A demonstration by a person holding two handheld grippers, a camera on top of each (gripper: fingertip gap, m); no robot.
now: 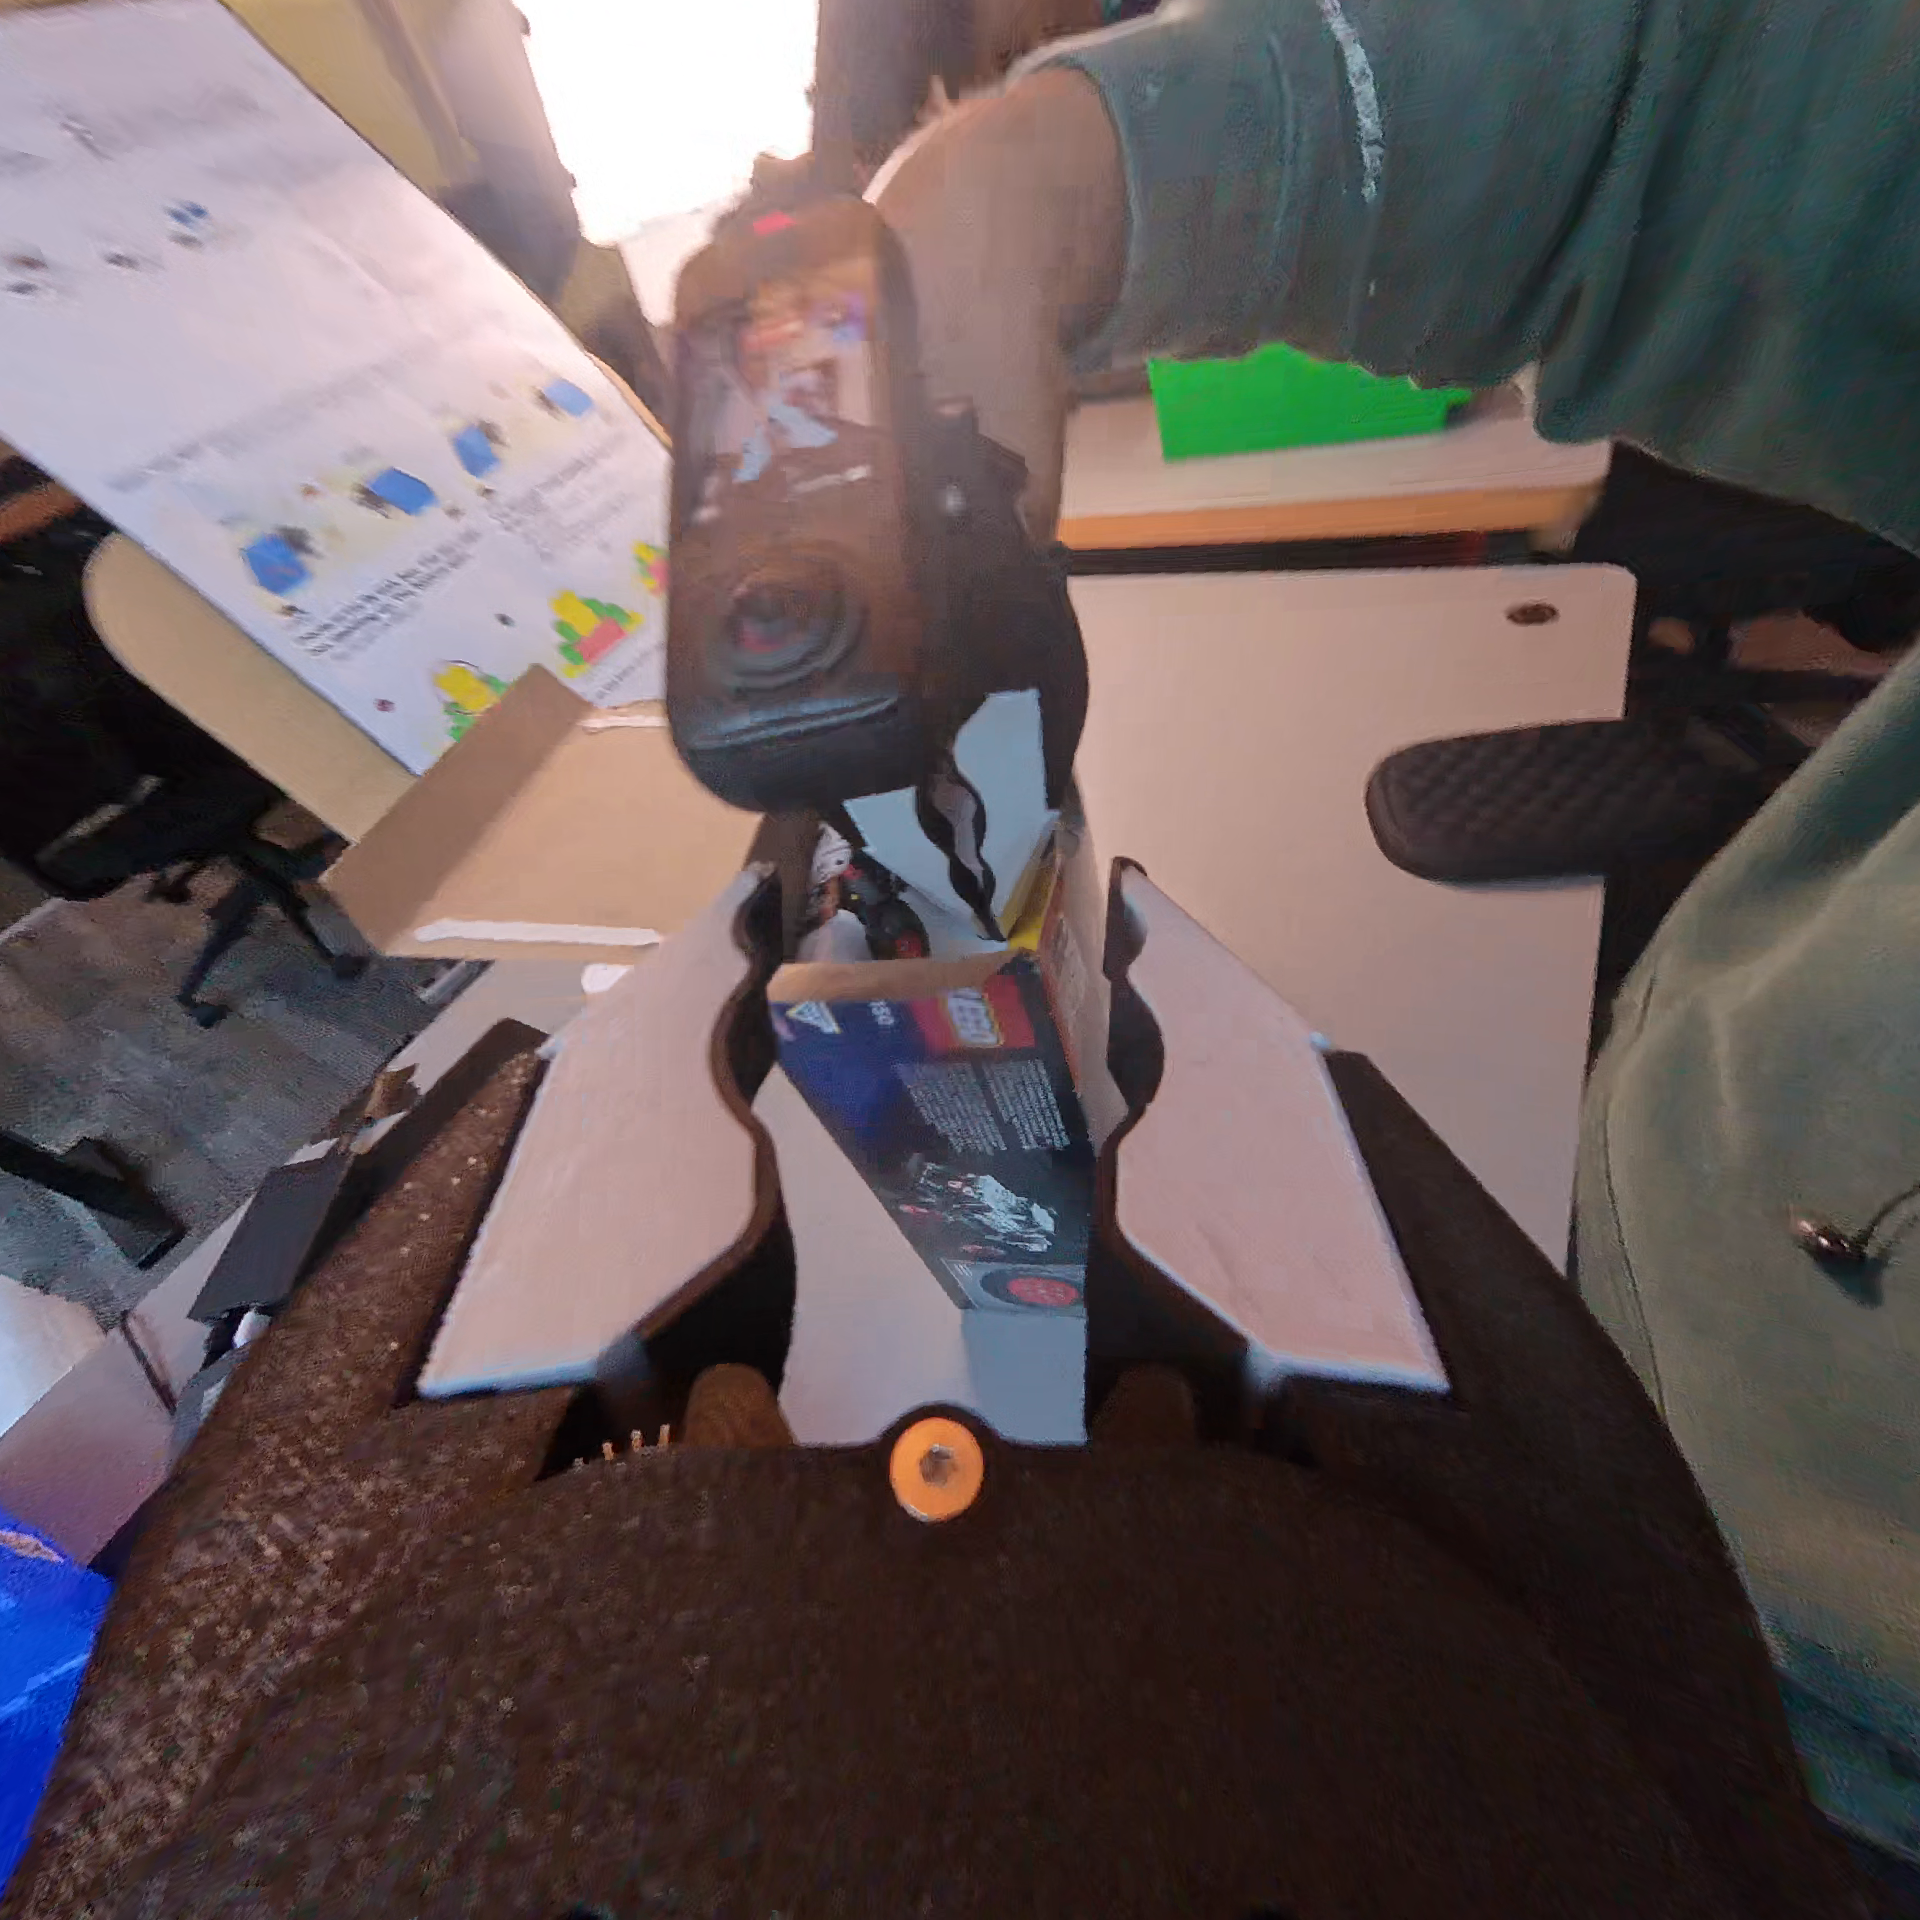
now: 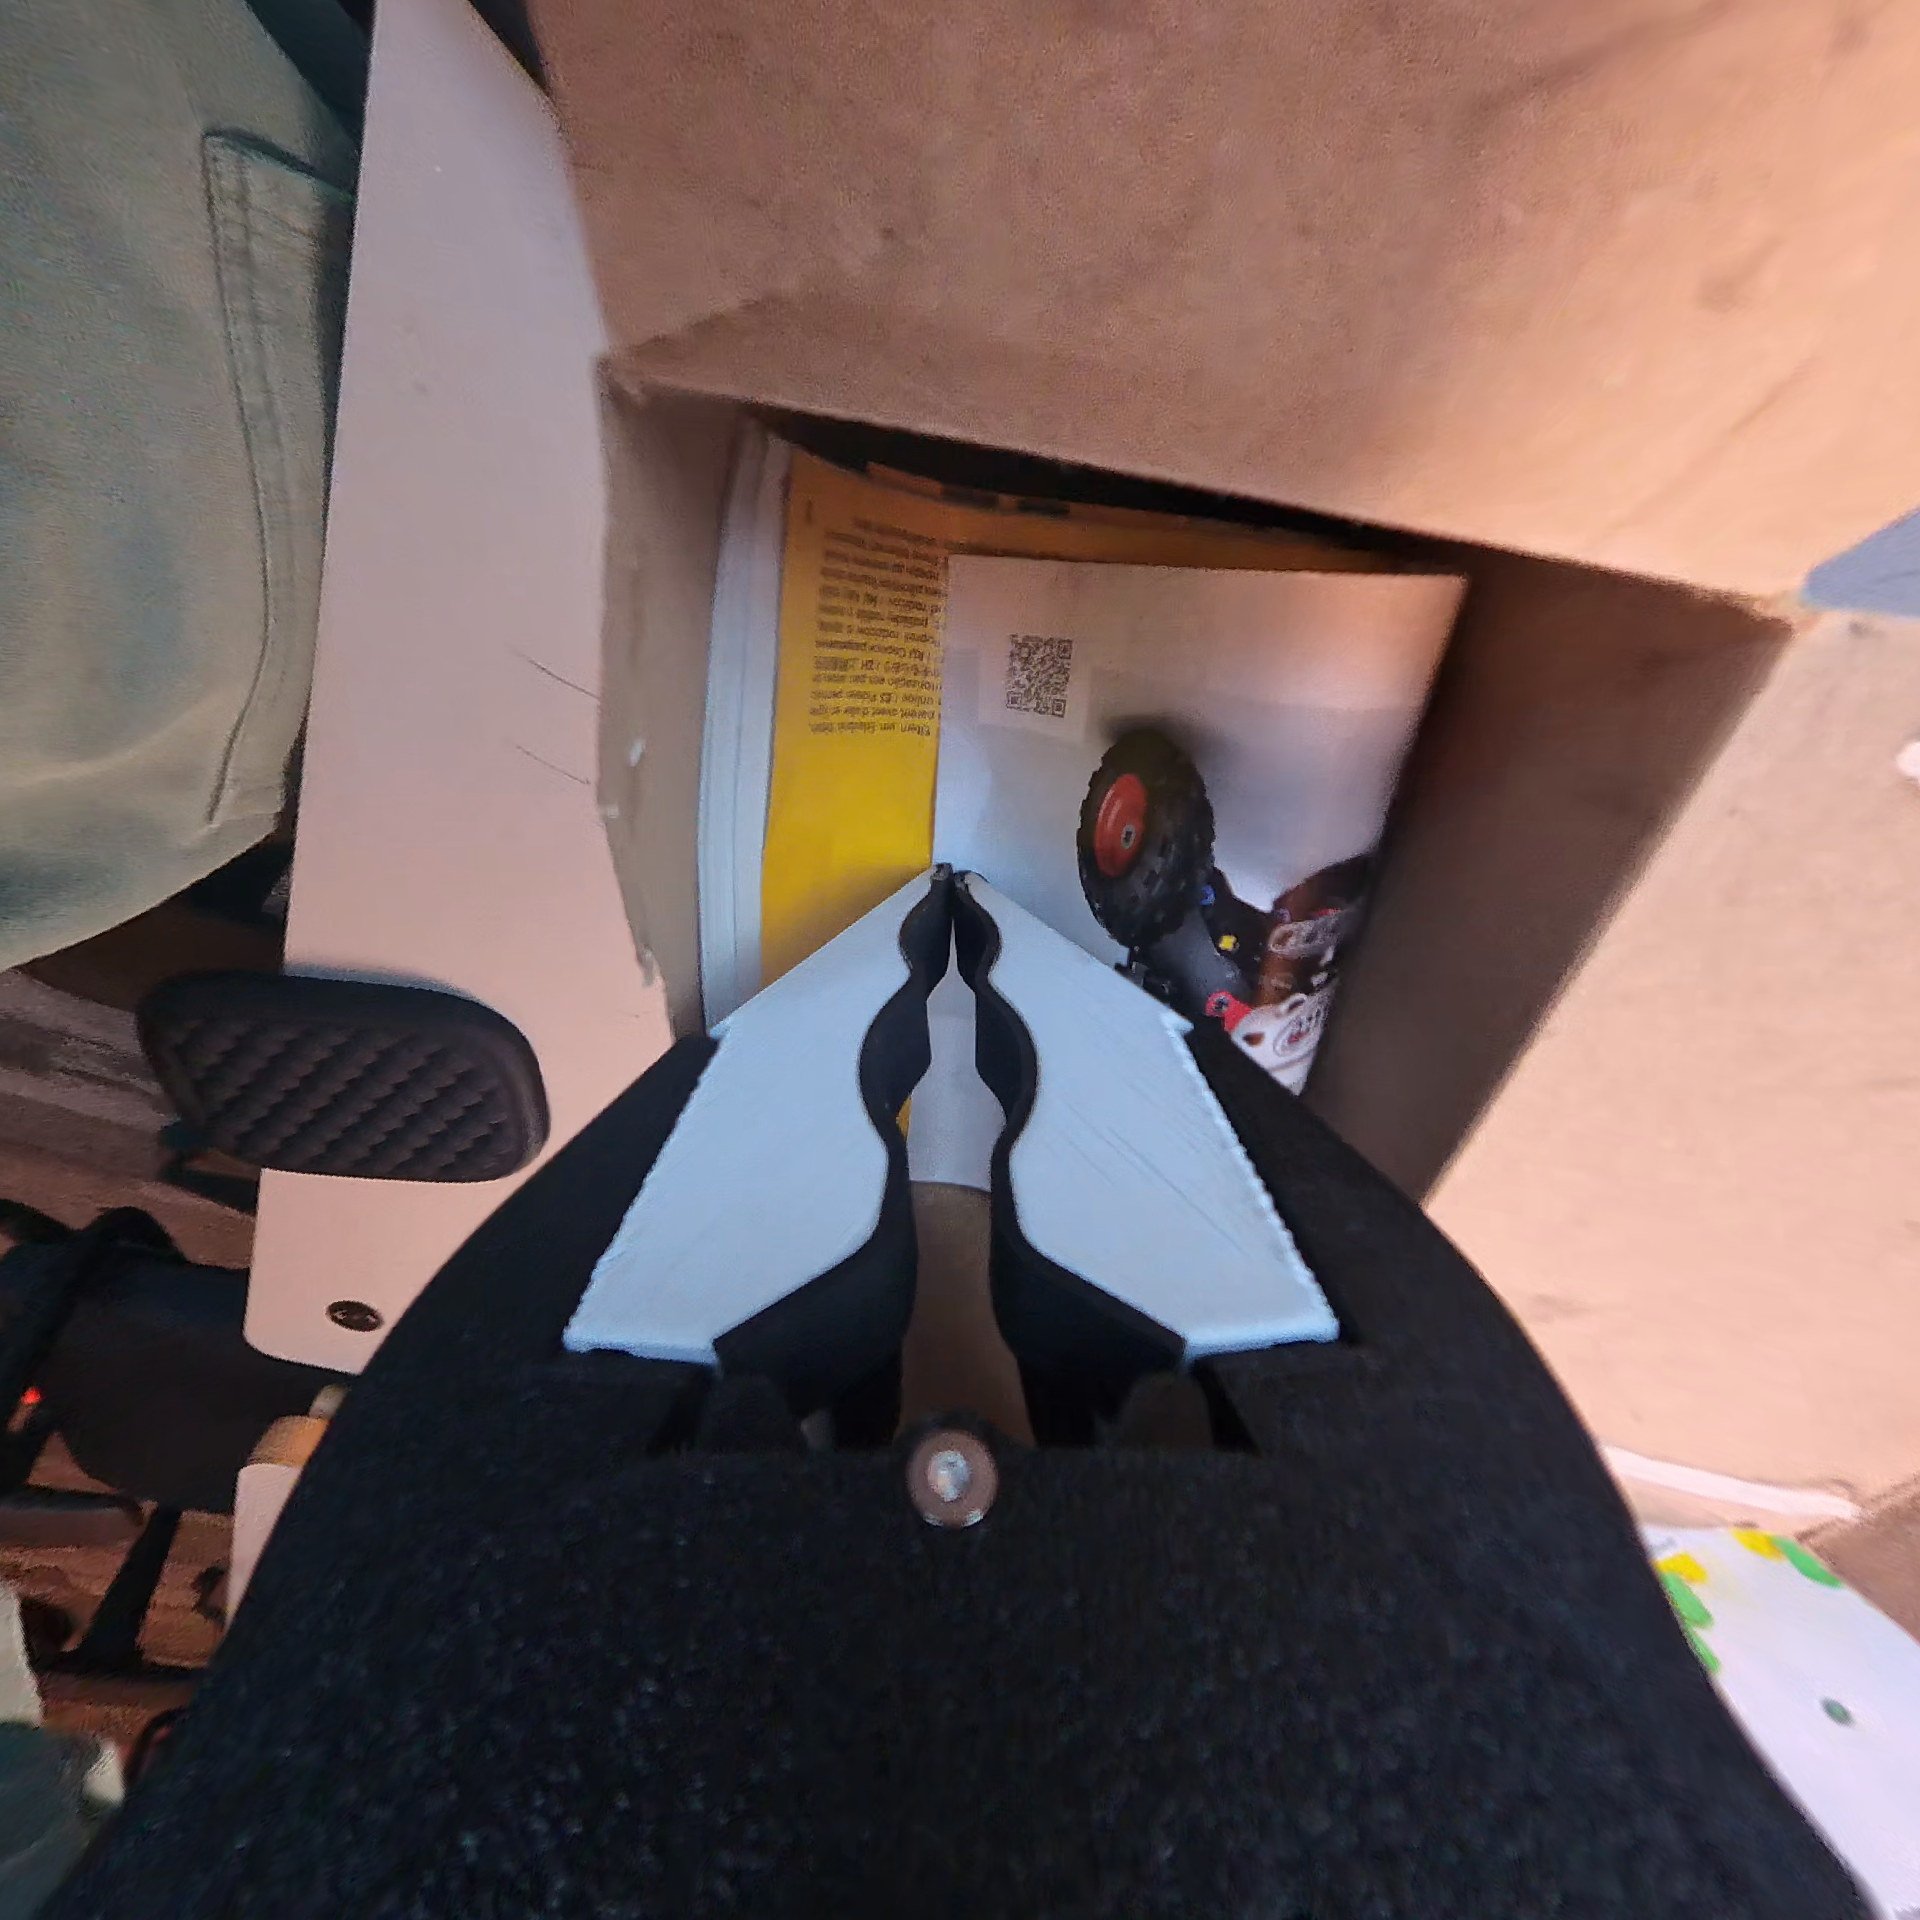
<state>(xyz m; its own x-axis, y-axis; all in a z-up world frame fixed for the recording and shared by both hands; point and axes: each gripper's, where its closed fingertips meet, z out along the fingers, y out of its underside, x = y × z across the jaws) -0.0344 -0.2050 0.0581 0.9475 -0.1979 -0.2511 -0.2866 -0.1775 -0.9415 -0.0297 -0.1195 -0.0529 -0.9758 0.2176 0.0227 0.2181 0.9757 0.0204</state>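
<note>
The toy box (image 1: 966,1132), dark blue-black printed card with its top flaps open, stood upright on the white table (image 1: 1351,831), long axis vertical. The left gripper (image 1: 930,956) was spread wide around it, fingers clear of both sides. The right gripper (image 2: 951,878), tips closed together, pinched a white booklet (image 2: 1195,675) inside the box.

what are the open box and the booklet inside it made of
Box: looks like plain brown cardboard, matte, with a raw folded flap edge. Booklet: seemingly printed paper, with white page edges stacked along its left side; finish hard to judge through blur. The right claw is shut at the booklet's edge; whether it pinches a page is unclear.
</note>
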